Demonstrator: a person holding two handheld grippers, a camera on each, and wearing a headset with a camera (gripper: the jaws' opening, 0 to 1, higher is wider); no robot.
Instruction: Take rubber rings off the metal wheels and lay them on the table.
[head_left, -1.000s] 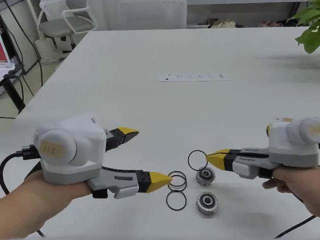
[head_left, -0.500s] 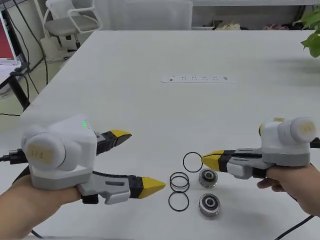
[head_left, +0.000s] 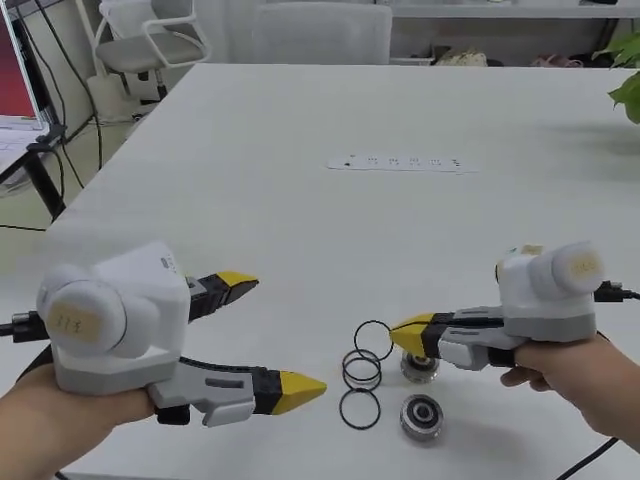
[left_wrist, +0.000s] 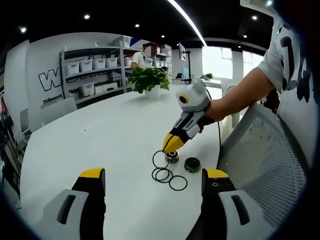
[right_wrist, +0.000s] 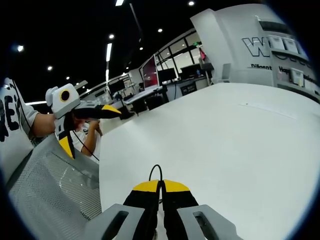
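Two metal wheels lie near the table's front edge: one (head_left: 421, 417) bare, the other (head_left: 422, 366) partly under my right gripper (head_left: 403, 331). That gripper is shut on a thin black rubber ring (head_left: 372, 340), which sticks out to the left of its tips and rises from between them (right_wrist: 155, 175) in the right gripper view. Two overlapping rings (head_left: 362, 369) and a third ring (head_left: 359, 408) lie flat on the table just left of the wheels. My left gripper (head_left: 270, 336) stands open and holds nothing, its tips a little left of the rings (left_wrist: 162, 175).
A white power strip (head_left: 403, 163) lies mid-table. An office chair (head_left: 150, 40) stands beyond the far left corner, and a plant (head_left: 628, 90) is at the right edge. A mesh chair back (left_wrist: 255, 160) is close behind the front edge. The white table (head_left: 300, 200) stretches wide ahead.
My right gripper has carried the ring left and nearer, towards the rings on the table. The left gripper has drawn back a little from them. The head camera has tilted.
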